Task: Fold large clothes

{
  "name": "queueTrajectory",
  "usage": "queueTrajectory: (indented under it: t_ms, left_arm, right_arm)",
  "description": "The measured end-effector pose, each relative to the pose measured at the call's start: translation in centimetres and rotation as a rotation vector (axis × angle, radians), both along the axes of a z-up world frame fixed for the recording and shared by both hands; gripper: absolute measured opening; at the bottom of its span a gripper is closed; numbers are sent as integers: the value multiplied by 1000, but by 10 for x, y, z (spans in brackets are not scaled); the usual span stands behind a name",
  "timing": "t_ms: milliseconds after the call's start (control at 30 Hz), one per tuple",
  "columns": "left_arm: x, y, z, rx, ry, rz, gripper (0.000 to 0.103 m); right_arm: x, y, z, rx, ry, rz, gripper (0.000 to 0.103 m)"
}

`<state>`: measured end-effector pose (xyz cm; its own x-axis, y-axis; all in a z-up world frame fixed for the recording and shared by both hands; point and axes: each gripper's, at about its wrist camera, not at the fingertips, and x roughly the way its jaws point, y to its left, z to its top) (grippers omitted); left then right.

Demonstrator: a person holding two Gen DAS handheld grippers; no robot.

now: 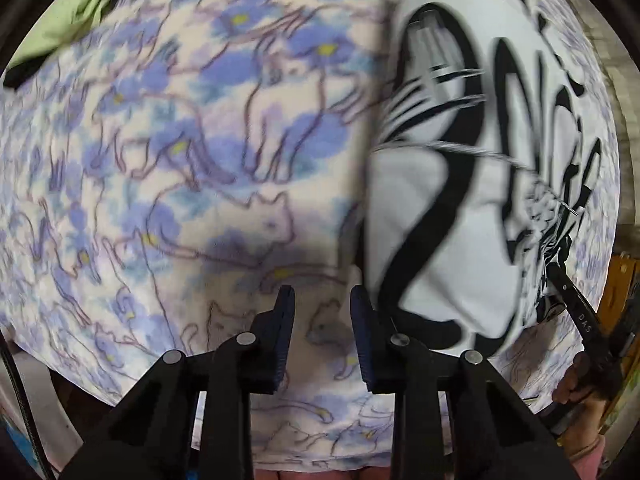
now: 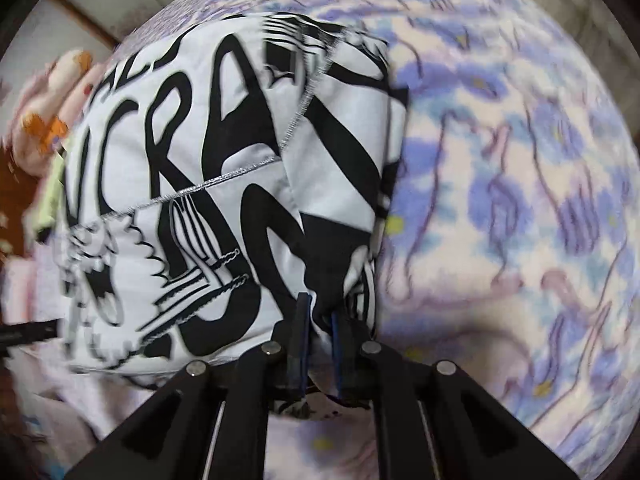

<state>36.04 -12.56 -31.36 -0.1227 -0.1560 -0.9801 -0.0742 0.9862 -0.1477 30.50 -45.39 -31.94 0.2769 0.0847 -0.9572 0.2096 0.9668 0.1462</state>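
A white garment with bold black lettering [image 1: 472, 216] lies on a blanket printed with blue flowers and cat outlines [image 1: 208, 152]. My left gripper [image 1: 322, 300] is open and empty, just above the blanket, a little left of the garment's edge. In the right wrist view my right gripper [image 2: 320, 308] is shut on the near edge of the garment [image 2: 208, 184], which is bunched and folded over with stitched seams showing. The right gripper also shows in the left wrist view [image 1: 560, 280], at the garment's right edge, held by a hand.
A light green cloth [image 1: 76, 12] lies at the far left edge of the blanket. A pink and orange patterned fabric [image 2: 52, 112] sits beyond the garment's left side. The blanket [image 2: 520, 200] spreads wide to the right of the garment.
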Motion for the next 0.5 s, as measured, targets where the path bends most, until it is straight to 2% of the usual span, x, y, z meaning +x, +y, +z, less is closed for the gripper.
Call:
queueTrajectory:
  t_ms: [67, 167, 300, 500]
  left_arm:
    - [-4, 8, -1, -16, -4, 26, 27]
    - [-11, 14, 9, -23, -75, 31, 27]
    - [-21, 16, 31, -86, -207, 54, 27]
    - [-40, -8, 70, -160, -400, -18, 27]
  right_arm:
    - [0, 8, -1, -34, -24, 10, 10]
    - [-8, 12, 8, -41, -74, 12, 11]
    - [-36, -5, 29, 6, -154, -30, 14]
    - [-66, 2, 70, -58, -273, -34, 18]
